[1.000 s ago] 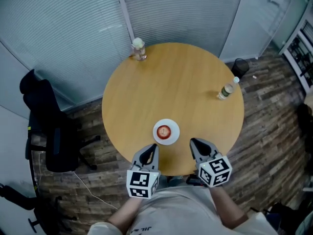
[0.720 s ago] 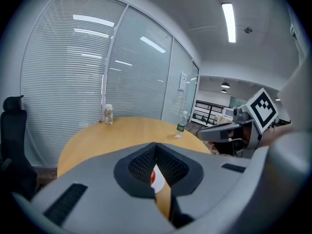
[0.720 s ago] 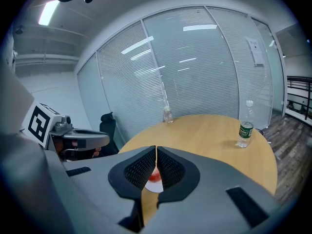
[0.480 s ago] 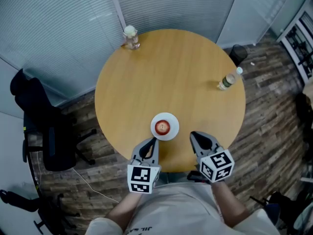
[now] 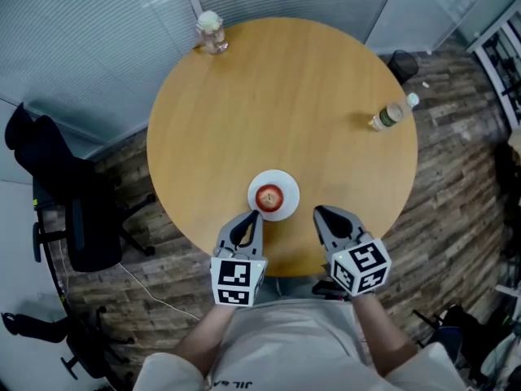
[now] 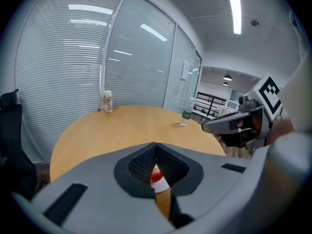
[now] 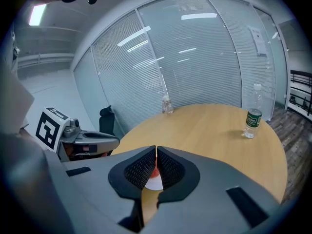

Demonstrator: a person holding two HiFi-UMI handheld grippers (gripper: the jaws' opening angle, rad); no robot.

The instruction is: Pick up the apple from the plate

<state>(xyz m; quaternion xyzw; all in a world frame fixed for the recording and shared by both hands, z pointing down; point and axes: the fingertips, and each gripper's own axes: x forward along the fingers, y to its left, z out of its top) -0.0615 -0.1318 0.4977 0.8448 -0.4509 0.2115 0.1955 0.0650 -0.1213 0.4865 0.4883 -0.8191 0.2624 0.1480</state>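
Observation:
A red apple (image 5: 269,196) sits in the middle of a small white plate (image 5: 286,208) near the front edge of the round wooden table (image 5: 285,104). My left gripper (image 5: 256,215) is just in front of the plate at its left, jaws shut and empty. My right gripper (image 5: 318,213) hangs to the right of the plate over the table's front edge, jaws shut with nothing in them. In the left gripper view the apple (image 6: 156,176) shows through the slit of the jaws. In the right gripper view the plate (image 7: 153,184) shows below the closed tips.
A jar with a pale lid (image 5: 211,32) stands at the table's far left edge. A green-labelled water bottle (image 5: 391,113) stands at the right edge. A black office chair (image 5: 77,218) is on the floor at the left. A black bin (image 5: 402,62) stands beyond the table.
Both grippers have sunk a little toward the table's front edge. The head view has shifted, so the table and plate sit higher in the picture. The apple has stayed on the plate.

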